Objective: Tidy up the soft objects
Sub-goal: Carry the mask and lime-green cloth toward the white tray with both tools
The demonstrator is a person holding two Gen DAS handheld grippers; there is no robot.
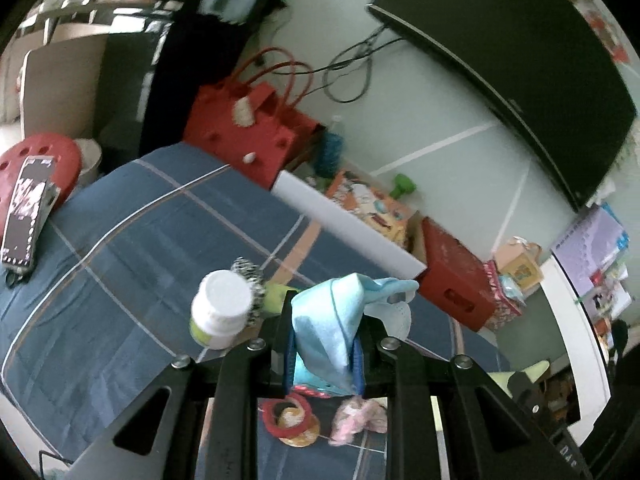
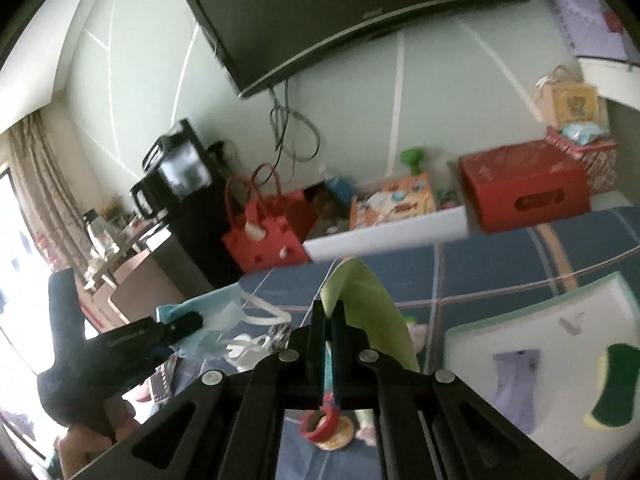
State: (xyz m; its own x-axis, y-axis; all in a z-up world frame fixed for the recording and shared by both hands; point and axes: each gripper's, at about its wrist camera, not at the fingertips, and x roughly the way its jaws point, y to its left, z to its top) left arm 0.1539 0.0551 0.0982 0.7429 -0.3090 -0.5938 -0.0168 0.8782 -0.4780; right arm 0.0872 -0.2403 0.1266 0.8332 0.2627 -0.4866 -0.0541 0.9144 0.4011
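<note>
Left hand-held gripper [image 1: 324, 344]: nearest the left wrist view; jaws pinched on a light blue cloth [image 1: 334, 320], which bunches up between the pads and stands clear above the bed [image 1: 132, 216]. A white mask-like piece [image 1: 394, 314] hangs at the cloth's right edge.

Right hand-held gripper [image 2: 330, 320]: jaws pressed together on the edge of a pale green cloth [image 2: 360, 300], which rises in a pointed fold beyond the fingertips, lifted off the bed.

Bed: covered with a blue checked sheet with thin pale lines.

White bottle [image 1: 222, 312]: white cap, green-banded label, just left of the left hand-held gripper; whether it rests on the sheet cannot be told.

Black-and-white patterned item [image 1: 250, 276]: touching the bottle from behind; kind unclear.

Red ring-shaped item [image 1: 290, 416] and pink soft item [image 1: 358, 420]: lying on the sheet below the gripper frame, side by side.

Phone [image 1: 26, 216]: screen up, on a red perforated stool [image 1: 60, 156] at the bed's left edge.

Red handbag [image 1: 244, 132]: beyond the bed's far edge, by the wall.

Red box [image 2: 524, 184]: along the wall, right of an orange printed box [image 2: 394, 200].

Television [image 2: 352, 12]: wall-mounted, cables hanging beneath.
</note>
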